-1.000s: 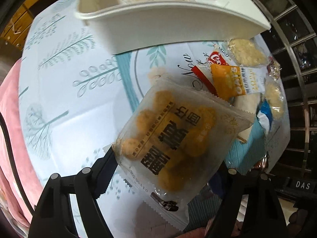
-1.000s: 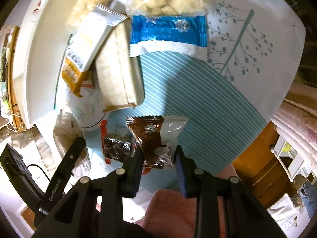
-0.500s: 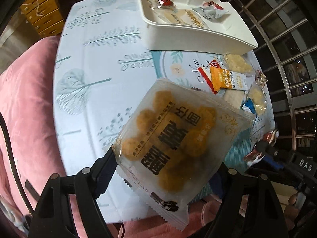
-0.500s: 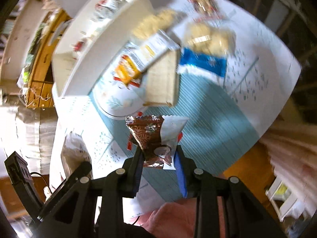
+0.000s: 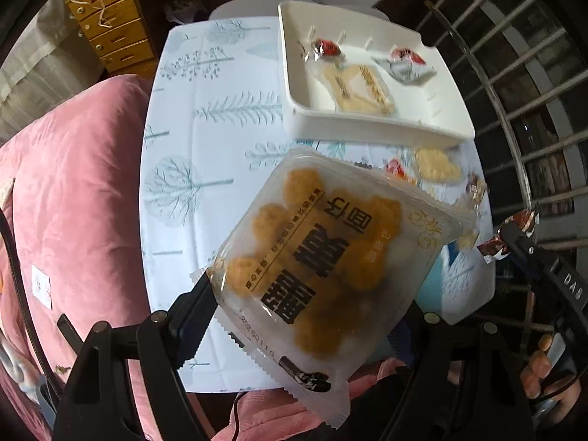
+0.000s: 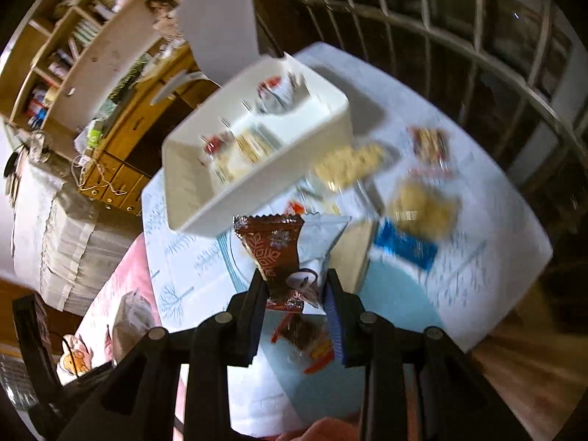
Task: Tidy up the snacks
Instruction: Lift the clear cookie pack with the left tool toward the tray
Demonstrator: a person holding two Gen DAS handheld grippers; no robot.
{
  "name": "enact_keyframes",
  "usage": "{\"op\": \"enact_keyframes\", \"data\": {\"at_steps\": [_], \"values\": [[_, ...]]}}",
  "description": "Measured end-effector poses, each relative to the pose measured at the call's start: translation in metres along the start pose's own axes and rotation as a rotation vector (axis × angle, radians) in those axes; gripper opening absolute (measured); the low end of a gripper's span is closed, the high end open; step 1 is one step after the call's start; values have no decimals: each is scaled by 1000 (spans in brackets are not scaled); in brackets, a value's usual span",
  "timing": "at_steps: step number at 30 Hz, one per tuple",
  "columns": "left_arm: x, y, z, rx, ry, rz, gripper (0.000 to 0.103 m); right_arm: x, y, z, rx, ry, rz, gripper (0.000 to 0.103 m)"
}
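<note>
From the left wrist camera, the left gripper was clamped on a big clear packet of golden fried snacks, its two black fingers pressed against the packet's opposite edges, so the jaws stood wide apart around it. The packet hung above the table, which wore a pale cloth printed with blue trees. At the far end of the table sat a white tray holding two small red-and-silver sweets and a flat pack of biscuits. Just in front of the tray a few loose snacks lay on the cloth, among them a pale crumbly one in clear wrap. A pink blanket filled the left side. At the right edge the right gripper came into view with a brown wrapper pinched at its tip, and a hand held its handle lower down.

From the right wrist camera, the right gripper had its jaws drawn close together on a small brown packet with a snowflake pattern, which stuck up between the fingers. The packet was held in the air over the table. Beyond it, blurred, stood the white tray with snacks in its compartments. To the right of the tray lay several loose snacks, including a blue packet and a pale yellowish one just beyond it, all smeared by blur
</note>
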State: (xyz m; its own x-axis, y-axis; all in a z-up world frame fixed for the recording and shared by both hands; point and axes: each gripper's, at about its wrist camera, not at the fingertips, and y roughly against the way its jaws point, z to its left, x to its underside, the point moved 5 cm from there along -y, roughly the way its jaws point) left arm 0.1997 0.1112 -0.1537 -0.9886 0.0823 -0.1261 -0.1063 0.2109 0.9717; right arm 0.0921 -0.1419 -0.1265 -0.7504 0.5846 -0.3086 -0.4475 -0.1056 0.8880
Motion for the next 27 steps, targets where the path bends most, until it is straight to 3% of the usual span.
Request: {"op": "enact_keyframes", "data": {"at_steps": [9,17,27], "values": [[-61,14,-38,28,96,-64,80,-72,-4,8,-46,191,-68,30],[-115,-3,-71,36,171,-106,80,-127,-28,8,-70,361,-89,30],[-157,-31,-90,35,220,-134,81,-155,-71,3,-88,490,-29,31]]}}
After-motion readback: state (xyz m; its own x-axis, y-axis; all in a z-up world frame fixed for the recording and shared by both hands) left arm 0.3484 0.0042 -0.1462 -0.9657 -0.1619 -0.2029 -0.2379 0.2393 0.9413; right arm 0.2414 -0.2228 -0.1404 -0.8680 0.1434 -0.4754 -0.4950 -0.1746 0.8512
